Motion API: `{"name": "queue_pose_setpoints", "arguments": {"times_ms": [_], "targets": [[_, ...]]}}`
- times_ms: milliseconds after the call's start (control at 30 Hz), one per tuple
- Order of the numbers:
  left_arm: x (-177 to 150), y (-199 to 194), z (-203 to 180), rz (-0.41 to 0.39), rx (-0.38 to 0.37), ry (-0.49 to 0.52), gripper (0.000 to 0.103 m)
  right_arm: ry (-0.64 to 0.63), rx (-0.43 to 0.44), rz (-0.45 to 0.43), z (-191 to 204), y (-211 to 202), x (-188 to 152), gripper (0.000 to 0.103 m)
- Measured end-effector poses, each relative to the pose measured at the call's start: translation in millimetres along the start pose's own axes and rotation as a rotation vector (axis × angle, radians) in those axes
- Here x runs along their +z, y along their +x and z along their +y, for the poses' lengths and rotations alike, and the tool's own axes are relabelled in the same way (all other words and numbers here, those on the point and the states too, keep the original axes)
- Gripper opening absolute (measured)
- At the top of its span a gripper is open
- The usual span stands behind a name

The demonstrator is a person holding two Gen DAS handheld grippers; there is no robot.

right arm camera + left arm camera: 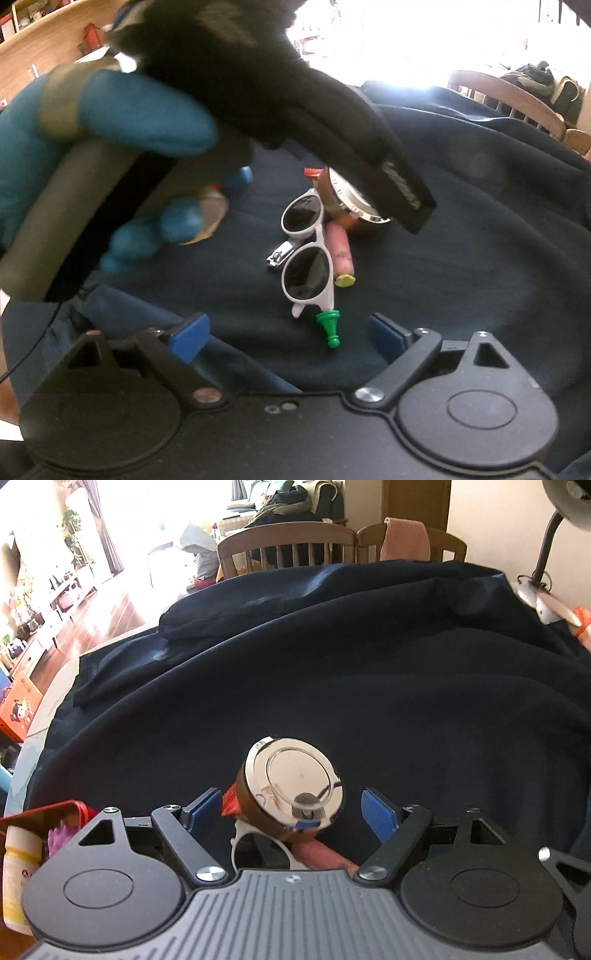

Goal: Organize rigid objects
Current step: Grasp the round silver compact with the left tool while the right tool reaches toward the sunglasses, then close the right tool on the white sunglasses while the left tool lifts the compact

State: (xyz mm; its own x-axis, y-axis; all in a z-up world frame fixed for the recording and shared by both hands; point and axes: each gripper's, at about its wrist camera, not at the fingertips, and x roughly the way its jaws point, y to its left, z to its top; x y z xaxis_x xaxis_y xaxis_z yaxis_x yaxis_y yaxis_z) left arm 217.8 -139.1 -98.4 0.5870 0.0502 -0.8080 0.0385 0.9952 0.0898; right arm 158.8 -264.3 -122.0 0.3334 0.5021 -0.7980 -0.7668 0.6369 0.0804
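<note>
Left wrist view: the left gripper (293, 806) has its 2 blue pads spread wide and released, nothing pinched. Between the jaws and just ahead of them lies a round container with a chrome lid (295, 781), tipped so the lid faces the camera; neither pad touches it. My guess is the jaws are straddling it to take it across its width. Nearer the camera, behind the container, lie a white sunglasses frame (258, 840) and a pink tube (321, 854). Outside the left jaw sits a red tray (40, 810) already holding a pale bottle (20, 864), probably the place where items are being gathered. Everything lies on a dark cloth (369, 686). No lettering is legible here.

Right wrist view: the right gripper (290, 334) is also released, its jaws empty. Between them, just ahead, stands a green pawn-shaped piece (328, 326) touching the sunglasses' lower tip; this looks like the likely pick. Further ahead lies a nail clipper (279, 254). The other hand, in a blue glove (122, 110), crosses the upper left. A black strap (406, 192) carries pale printing too blurred to read.
</note>
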Motion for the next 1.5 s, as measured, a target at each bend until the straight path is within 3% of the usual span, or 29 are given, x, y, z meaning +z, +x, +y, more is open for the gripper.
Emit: {"name": "queue_pose_setpoints", "arguments": {"times_ms": [500,800,967,1133,1500], "targets": [[5,35,-12,0.012,0.053,0.09,0.083,-0.043,-0.015,0.017,6,25,1,0.073],[5,38,-11,-0.011,0.03,0.101,0.08,-0.061,-0.049,0.022,7,41,4,0.064],[5,38,-10,-0.017,0.022,0.095,0.08,-0.06,-0.066,0.018,9,40,8,0.057],[4,35,-6,-0.025,0.006,0.07,0.08,-0.045,-0.074,0.009,11,33,6,0.035],[6,23,17,-0.025,-0.06,-0.05,0.079,0.01,-0.049,-0.019,8,15,4,0.033]]}}
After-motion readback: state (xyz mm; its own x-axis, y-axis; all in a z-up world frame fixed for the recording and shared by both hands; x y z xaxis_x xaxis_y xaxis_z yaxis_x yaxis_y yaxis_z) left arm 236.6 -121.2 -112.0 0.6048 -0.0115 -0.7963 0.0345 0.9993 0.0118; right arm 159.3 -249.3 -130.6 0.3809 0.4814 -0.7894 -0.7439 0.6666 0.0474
